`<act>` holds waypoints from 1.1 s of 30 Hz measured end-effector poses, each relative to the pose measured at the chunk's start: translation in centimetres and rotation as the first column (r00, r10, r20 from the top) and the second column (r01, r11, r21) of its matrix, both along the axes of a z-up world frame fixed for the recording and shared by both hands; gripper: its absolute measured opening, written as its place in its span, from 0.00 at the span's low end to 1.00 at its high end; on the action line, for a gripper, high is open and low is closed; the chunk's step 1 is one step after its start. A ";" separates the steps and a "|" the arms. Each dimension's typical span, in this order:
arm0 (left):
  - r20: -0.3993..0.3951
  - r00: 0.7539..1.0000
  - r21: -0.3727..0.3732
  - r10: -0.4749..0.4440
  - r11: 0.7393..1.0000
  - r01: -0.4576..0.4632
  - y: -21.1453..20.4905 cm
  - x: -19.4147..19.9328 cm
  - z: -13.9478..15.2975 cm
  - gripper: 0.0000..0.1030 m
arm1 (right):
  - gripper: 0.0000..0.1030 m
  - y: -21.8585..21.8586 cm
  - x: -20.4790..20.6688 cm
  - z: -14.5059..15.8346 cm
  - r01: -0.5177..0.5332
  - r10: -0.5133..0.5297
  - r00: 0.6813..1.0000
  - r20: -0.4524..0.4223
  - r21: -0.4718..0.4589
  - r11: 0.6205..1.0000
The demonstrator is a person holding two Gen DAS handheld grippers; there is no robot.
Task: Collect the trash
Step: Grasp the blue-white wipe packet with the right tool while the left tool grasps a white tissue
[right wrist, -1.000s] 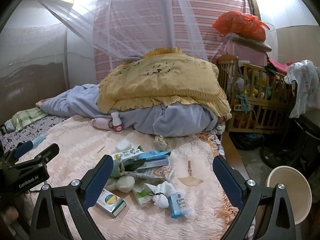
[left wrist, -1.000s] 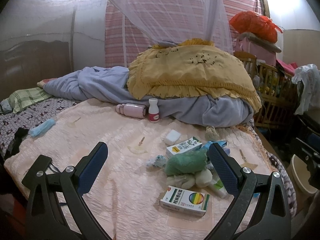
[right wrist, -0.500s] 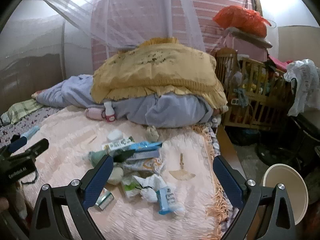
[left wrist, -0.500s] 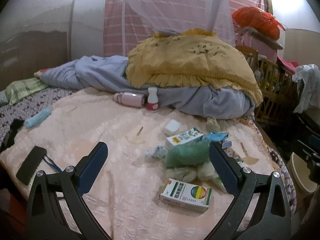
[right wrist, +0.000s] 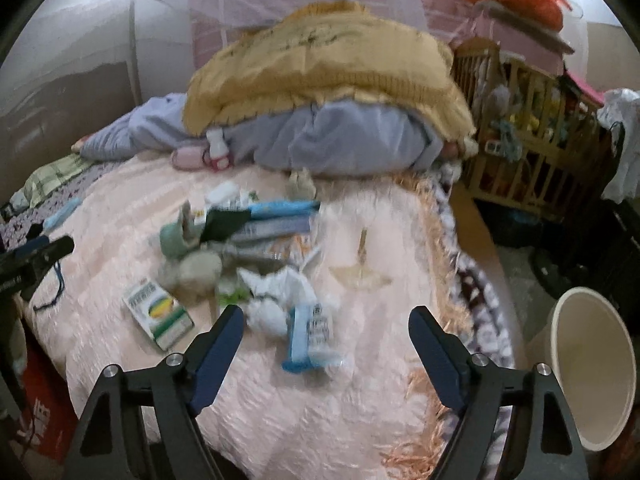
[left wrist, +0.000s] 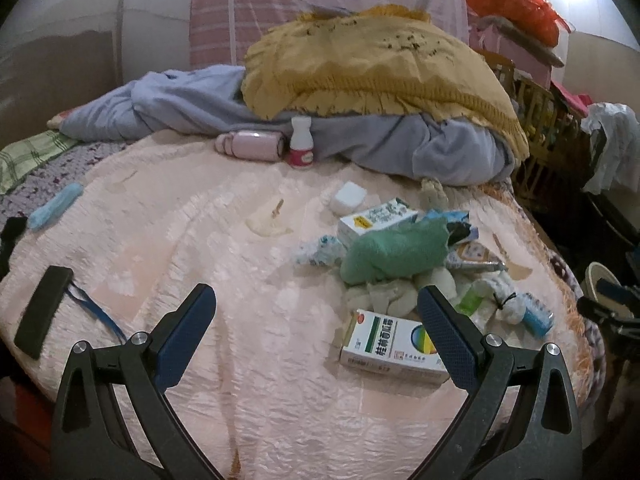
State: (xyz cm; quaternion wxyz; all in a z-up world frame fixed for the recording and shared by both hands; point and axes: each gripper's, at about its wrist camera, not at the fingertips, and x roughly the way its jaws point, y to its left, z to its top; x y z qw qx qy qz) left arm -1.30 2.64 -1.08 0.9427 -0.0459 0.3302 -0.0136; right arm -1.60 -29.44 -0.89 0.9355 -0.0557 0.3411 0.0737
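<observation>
Nearest the lens in the left wrist view, the left gripper [left wrist: 316, 334] is seen spread wide over the pink bedspread [left wrist: 192, 240], with nothing between its blue pads; its right finger overlaps, in the picture, one end of a white medicine box [left wrist: 384, 346] that lies flat on the cover. In the right wrist view, which is blurred, the right gripper [right wrist: 326, 346] is likewise seen parted and empty; its jaws have just been closing somewhat, and a blue-and-white packet [right wrist: 310, 338] lies on the bedspread between and just beyond the fingers, untouched by them. Just behind the packet a crumpled white tissue [right wrist: 272, 296] is found, and beyond that the main heap of trash is spread across the middle of the bed: a green cloth wad [left wrist: 394, 254], pale balled-up tissues [left wrist: 394, 294], flat wrappers and a second small carton [left wrist: 374, 220]. A black flat device [left wrist: 42, 316] is seen at the left edge of the bed. On the floor to the right of the bed a cream bin [right wrist: 592, 364] stands open. Farther back, a pink bottle [left wrist: 250, 146] lying on its side and a small white bottle [left wrist: 301, 142] standing upright are set against a grey-blue quilt [left wrist: 192, 106], on which a yellow fringed blanket [left wrist: 372, 68] is piled.
</observation>
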 end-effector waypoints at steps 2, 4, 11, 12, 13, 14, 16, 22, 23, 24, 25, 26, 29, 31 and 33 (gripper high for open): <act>-0.017 1.000 -0.011 -0.015 1.000 0.015 -0.1 0.4 -0.4 0.98 | 0.77 0.1 0.2 -0.7 -0.015 0.015 1.000 -0.015 0.005 1.000; -0.033 0.999 -0.022 -0.037 0.999 0.036 -0.4 0.7 -0.8 0.98 | 0.77 0.5 0.5 -1.1 -0.037 0.038 0.999 -0.036 0.022 0.999; -0.069 0.994 -0.039 -0.085 0.996 0.083 -0.8 1.1 -2.1 0.98 | 0.62 2.6 2.3 -2.4 -0.105 0.107 0.990 -0.094 0.020 0.994; -0.076 0.993 -0.039 -0.095 0.995 0.093 -1.0 1.3 -2.3 0.98 | 0.62 2.6 2.5 -2.7 -0.102 0.104 0.989 -0.107 0.021 0.995; -0.083 0.991 -0.038 -0.105 0.994 0.102 -1.2 1.4 -2.4 0.98 | 0.62 2.5 3.0 -3.3 -0.094 0.094 0.989 -0.118 0.009 0.996; -0.087 0.990 -0.034 -0.115 0.993 0.113 -1.4 1.5 -2.5 0.98 | 0.62 2.4 3.2 -3.7 -0.085 0.085 0.988 -0.130 0.002 0.996; -0.087 0.987 -0.024 -0.138 0.990 0.136 -2.2 1.8 -2.4 0.98 | 0.62 2.2 3.6 -4.3 -0.079 0.079 0.984 -0.162 0.002 0.997; -0.090 0.959 -0.060 -0.271 0.962 0.266 -6.3 2.8 -1.7 0.98 | 0.39 1.4 5.4 -6.8 -0.081 0.089 0.960 -0.267 0.041 0.996; -0.099 0.949 -0.075 -0.298 0.954 0.292 -7.2 3.1 -1.7 0.97 | 0.39 1.1 5.5 -7.1 -0.077 0.089 0.957 -0.275 0.054 0.996; -0.106 0.941 -0.088 -0.320 0.946 0.312 -8.0 3.3 -1.7 0.96 | 0.39 0.9 5.3 -7.1 -0.071 0.086 0.959 -0.269 0.064 0.995; -0.119 0.930 -0.104 -0.347 0.936 0.336 -9.1 3.8 -1.7 0.94 | 0.38 0.5 5.0 -6.8 -0.064 0.082 0.963 -0.258 0.077 0.995; -0.129 0.922 -0.111 -0.364 0.930 0.351 -10.0 4.1 -1.8 0.93 | 0.38 0.0 4.5 -6.3 -0.057 0.078 0.968 -0.240 0.093 0.994; -0.172 0.902 -0.096 -0.396 0.918 0.384 -13.4 5.4 -2.2 0.89 | 0.38 -1.3 3.3 -5.0 -0.041 0.063 0.978 -0.197 0.113 0.993; -0.203 0.890 -0.072 -0.408 0.913 0.402 -15.6 6.3 -2.8 0.82 | 0.38 -2.2 2.8 -4.5 -0.033 0.053 0.982 -0.184 0.110 0.993; -0.233 0.880 -0.047 -0.415 0.908 0.416 -17.9 7.2 -3.7 0.77 | 0.38 -3.5 2.1 -3.7 -0.020 0.039 0.985 -0.169 0.115 0.993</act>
